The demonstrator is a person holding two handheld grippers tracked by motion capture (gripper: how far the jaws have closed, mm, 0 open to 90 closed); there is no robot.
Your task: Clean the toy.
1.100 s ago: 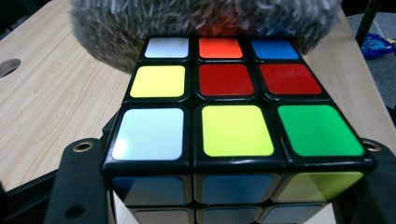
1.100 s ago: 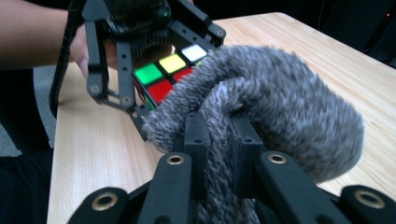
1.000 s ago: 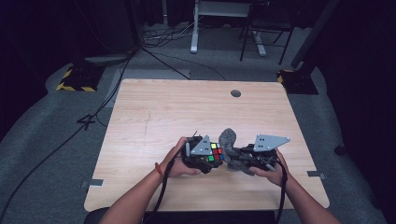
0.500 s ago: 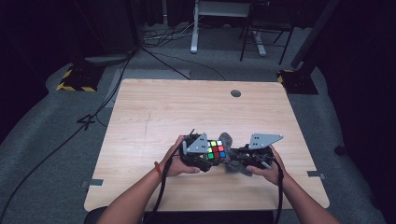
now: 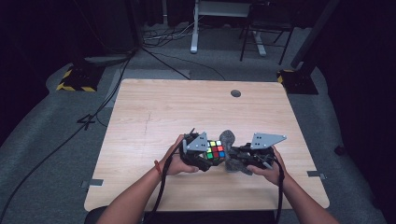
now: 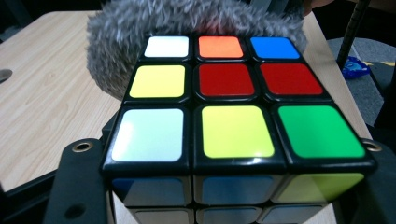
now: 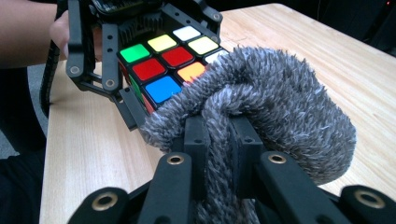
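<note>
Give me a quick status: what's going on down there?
Left gripper shut on Rubik's cube. Right gripper shut on fuzzy grey cloth, pressed against cube's far edge. Table unobstructed.

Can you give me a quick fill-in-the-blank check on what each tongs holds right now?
1. The left tongs are shut on a colourful puzzle ____.
2. The right tongs pinch a fuzzy cloth whose colour is ____.
3. In the left gripper view, the middle square of the cube top face is ____.
4. The cloth presses against the cube above the wooden ____.

Missing words: cube; grey; red; table
</note>
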